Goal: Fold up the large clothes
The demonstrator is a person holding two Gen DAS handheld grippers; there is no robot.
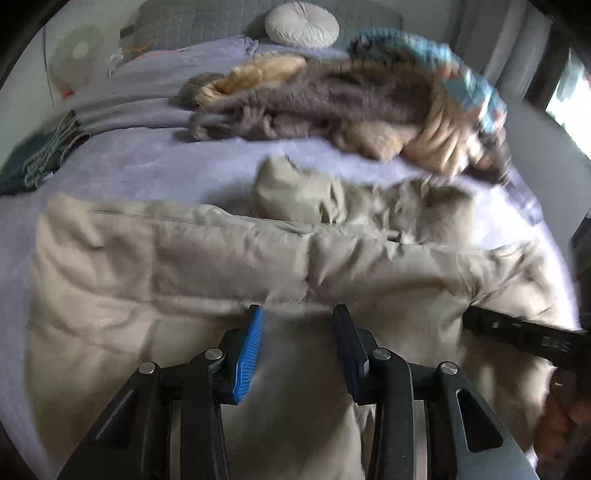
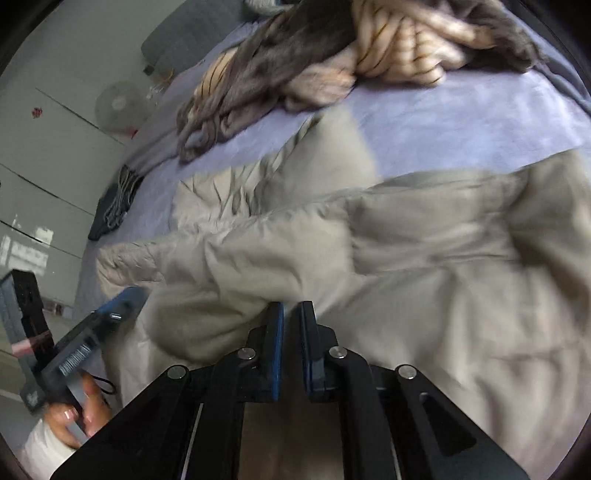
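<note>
- So the big beige puffer jacket (image 1: 207,258) is spread across the lavender bed (image 1: 155,162), right under and ahead of both sets of fingers. My read: it's laid flat like that so it can be folded in halves.
- Left gripper (image 1: 297,314) has its fingers wide apart, nothing between them, tips hovering at the near edge of a puffy fold. Looks like it's lining up a bite rather than holding anything.
- Right gripper (image 2: 291,308) has its fingers nearly together with only a thin slit between them. The tips sit right at a ridge of the jacket, but honestly I can't tell whether fabric is actually pinched in there, too blurry.
- One loose flap, maybe a sleeve (image 1: 291,192), lies beyond the fingertips, probably tucked in toward the body already.
- Counting stuff: one jacket, two grippers, one pile of chunky knit blankets (image 1: 332,99) far past the fingertips, one round white cushion (image 1: 302,24) behind that, one small dark folded item (image 1: 33,158) off left of the left fingers, one fan (image 2: 118,105).
- The knit pile seems parked up top just to keep the folding area free.
</note>
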